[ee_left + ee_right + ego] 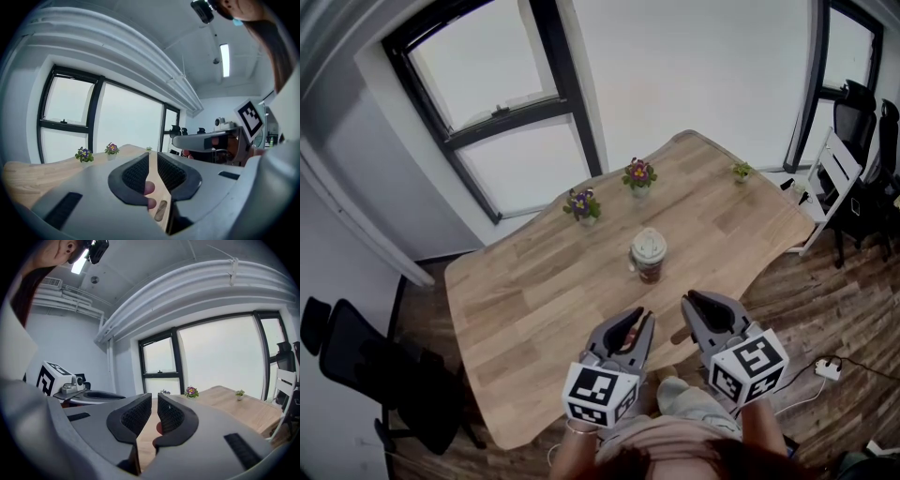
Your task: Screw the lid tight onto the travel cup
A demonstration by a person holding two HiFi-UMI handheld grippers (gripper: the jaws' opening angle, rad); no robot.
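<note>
Travel cup (648, 257), upright on counter (534, 291). Left hand-held gripper (641, 319): jaws slightly apart, empty. Right hand-held gripper (693, 301): jaws together, empty.

One table (534, 309) fills the middle of the head view. At its centre stands one cup (649, 270) with one lid (648, 244). There are three potted plants: a purple-flowered plant (582, 204) and a pink-flowered plant (638, 174) above the cup, and a small green plant (742, 172) toward the upper right. Two grippers are at bottom centre, the left gripper (639, 319) and the right gripper (692, 303). There are two windows, a large window (497, 103) at upper left and a narrow window (848, 47) in the upper right corner. One black chair (384, 375) is at lower left and one white chair (830, 178) at the right edge.
</note>
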